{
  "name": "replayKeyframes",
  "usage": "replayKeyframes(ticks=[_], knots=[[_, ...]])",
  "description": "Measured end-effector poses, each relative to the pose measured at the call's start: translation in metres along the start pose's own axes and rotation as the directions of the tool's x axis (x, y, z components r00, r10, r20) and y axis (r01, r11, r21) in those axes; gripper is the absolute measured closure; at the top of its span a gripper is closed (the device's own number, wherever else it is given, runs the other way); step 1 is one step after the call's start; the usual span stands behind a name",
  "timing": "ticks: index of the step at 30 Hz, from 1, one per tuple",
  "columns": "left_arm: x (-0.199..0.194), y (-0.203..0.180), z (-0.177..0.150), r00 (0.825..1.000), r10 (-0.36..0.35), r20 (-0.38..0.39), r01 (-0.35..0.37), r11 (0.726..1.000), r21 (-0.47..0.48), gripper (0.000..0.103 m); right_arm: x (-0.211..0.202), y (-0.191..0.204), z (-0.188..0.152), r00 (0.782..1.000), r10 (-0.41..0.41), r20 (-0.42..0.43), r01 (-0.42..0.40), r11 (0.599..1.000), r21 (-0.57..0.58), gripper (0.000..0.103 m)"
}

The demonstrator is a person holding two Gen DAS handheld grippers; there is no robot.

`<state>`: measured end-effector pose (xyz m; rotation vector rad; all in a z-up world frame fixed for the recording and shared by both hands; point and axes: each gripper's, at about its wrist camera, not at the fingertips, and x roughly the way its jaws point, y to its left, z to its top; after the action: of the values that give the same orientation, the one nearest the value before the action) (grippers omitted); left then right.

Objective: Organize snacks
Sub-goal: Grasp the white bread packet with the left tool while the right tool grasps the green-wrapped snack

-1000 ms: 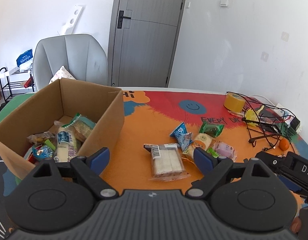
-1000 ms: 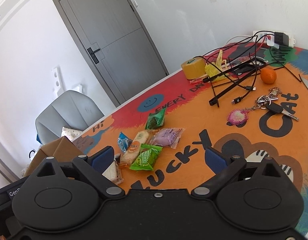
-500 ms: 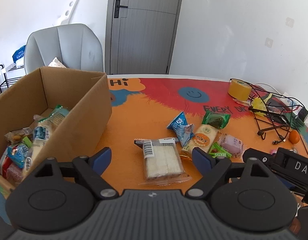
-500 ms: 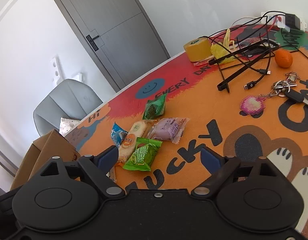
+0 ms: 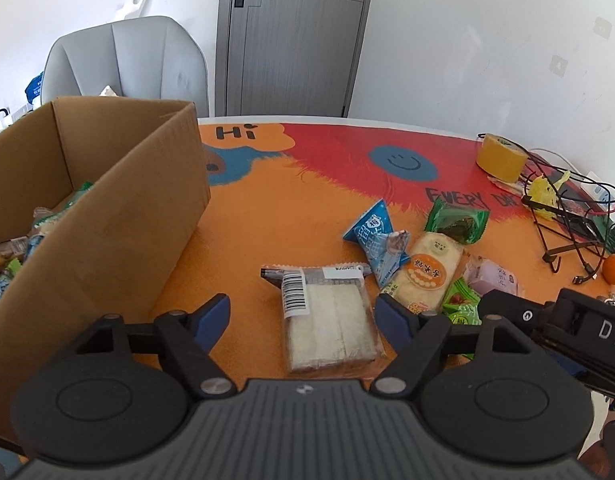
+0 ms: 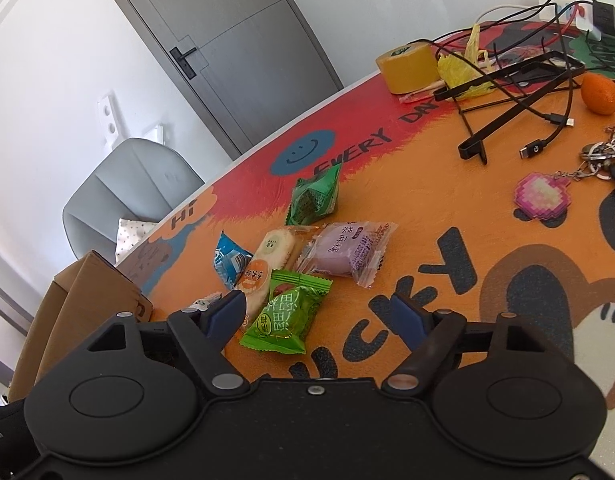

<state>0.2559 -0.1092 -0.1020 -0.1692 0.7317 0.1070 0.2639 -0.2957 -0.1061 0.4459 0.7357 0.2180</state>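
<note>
Left gripper released, jaws just been narrowing, straddling the sandwich pack, pads not yet on it; likely sizing for pickup. Box at 9 o'clock, partly filled. Right gripper released, also narrowing, over the green pack. Other snacks cluster at 12 o'clock of it.

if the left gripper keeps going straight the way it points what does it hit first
Most likely the clear-wrapped sandwich pack, which lies flat on the table between the left gripper's open fingers, just ahead. The fingers have just been closing but do not touch it yet. Depth is hard to judge in the fisheye view.
</note>
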Motion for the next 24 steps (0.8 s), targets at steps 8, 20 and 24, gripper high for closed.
replayKeyframes(ticks=[8,20,24], knots=[[0.013,-0.005,-0.001,1.000,-0.014,-0.022,0.015,1.000,0.009,0.033,0.010,0.007,0.000,1.000,-0.004,-0.017,0.004,1.000,-0.014,0.029],[0.006,-0.001,-0.001,1.000,-0.018,-0.025,0.019,1.000,0.019,0.058,0.014,0.019,-0.005,0.999,-0.022,-0.037,0.019,0.997,-0.072,0.058],[-0.001,0.003,-0.001,1.000,-0.023,-0.017,0.023,1.000,0.012,0.058,0.011,0.018,-0.009,0.999,-0.007,-0.049,0.004,0.998,-0.060,0.074]])
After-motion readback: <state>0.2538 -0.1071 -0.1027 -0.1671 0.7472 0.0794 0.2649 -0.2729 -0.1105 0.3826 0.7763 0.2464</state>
